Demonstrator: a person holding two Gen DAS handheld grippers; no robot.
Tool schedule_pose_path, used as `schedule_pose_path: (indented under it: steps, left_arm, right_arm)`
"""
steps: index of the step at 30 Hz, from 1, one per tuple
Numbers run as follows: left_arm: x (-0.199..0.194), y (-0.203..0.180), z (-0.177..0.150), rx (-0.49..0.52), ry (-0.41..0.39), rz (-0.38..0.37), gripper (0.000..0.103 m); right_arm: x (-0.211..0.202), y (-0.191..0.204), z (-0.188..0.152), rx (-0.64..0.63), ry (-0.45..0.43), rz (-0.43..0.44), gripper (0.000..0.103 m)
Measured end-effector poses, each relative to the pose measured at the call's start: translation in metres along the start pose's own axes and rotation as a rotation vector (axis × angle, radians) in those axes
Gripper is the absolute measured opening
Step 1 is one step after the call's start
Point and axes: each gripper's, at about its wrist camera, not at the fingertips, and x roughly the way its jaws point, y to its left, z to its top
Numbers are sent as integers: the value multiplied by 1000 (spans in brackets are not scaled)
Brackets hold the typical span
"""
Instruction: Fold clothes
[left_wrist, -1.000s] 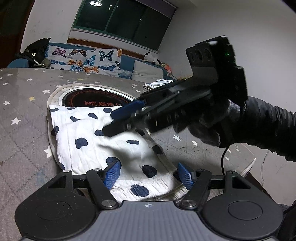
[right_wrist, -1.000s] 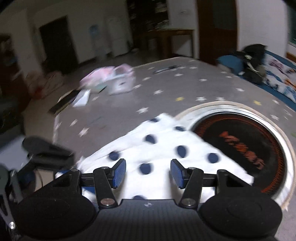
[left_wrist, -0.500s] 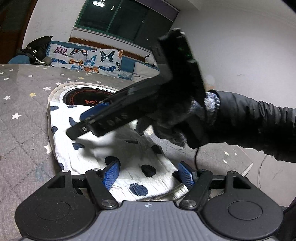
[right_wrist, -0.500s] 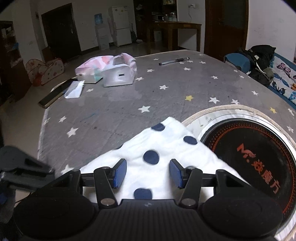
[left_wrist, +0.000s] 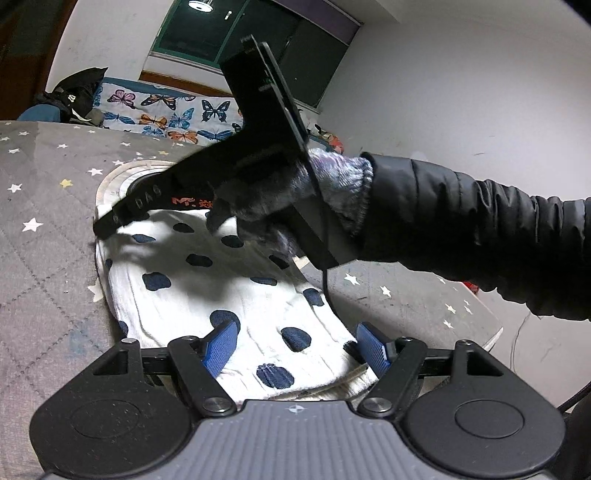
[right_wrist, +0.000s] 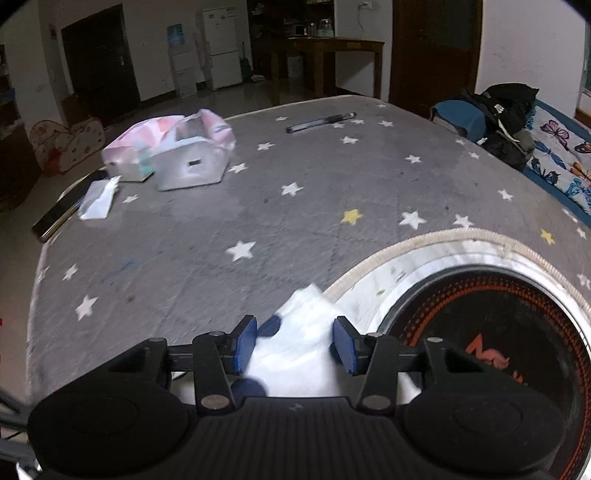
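1. Big table (right_wrist: 221, 229) under a grey quilted cover with stars, in a dim living room; butterfly-print cushions (left_wrist: 166, 110) at the back in the left wrist view, a fridge (right_wrist: 221, 51) and a wooden side table (right_wrist: 332, 55) far off in the right one; a round black cooktop (right_wrist: 498, 332) with red lettering is set into the table.
2. The white garment with navy dots (left_wrist: 221, 288) lies flat, its far end right up against the cooktop rim; I'd say it's spread like that so the far end can be brought over for a fold.
3. Left claw (left_wrist: 295, 343) sits released over the near end, blue pads well apart, cloth below them but not pinched; probably just waiting, or ready to pin that end.
4. Right claw (right_wrist: 293, 343) is at the far corner and closing; the cloth corner lies between the pads, which don't look like they press it yet.
5. Only the left wrist view shows the whole garment, plus the gloved hand (left_wrist: 258, 199) and black sleeve (left_wrist: 461, 229) carrying the right claw.
6. Only the right wrist view shows that corner between the pads, and the clutter beyond: a pink plastic bag (right_wrist: 170, 147), a pen (right_wrist: 321, 122), a phone (right_wrist: 55, 218) at the table edge.
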Motion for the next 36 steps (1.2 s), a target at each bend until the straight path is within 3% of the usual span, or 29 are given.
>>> schedule_pose_path:
  steps: [6, 12, 19, 26, 36]
  left_arm:
    - [0, 2, 0, 1, 0, 1, 75]
    - [0, 2, 1, -2, 1, 1, 76]
    - [1, -1, 1, 5, 8, 15, 78]
    - [-3, -4, 2, 17, 4, 30, 78]
    - [-8, -8, 4, 29, 5, 42, 79]
  right_arm:
    - [-31, -8, 2, 15, -54, -7, 47]
    - [-58, -3, -27, -7, -8, 1, 47]
    - [-44, -17, -47, 47, 16, -24, 47]
    - [-52, -48, -44, 141, -46, -99, 48]
    - [-102, 15, -74, -41, -24, 39, 53]
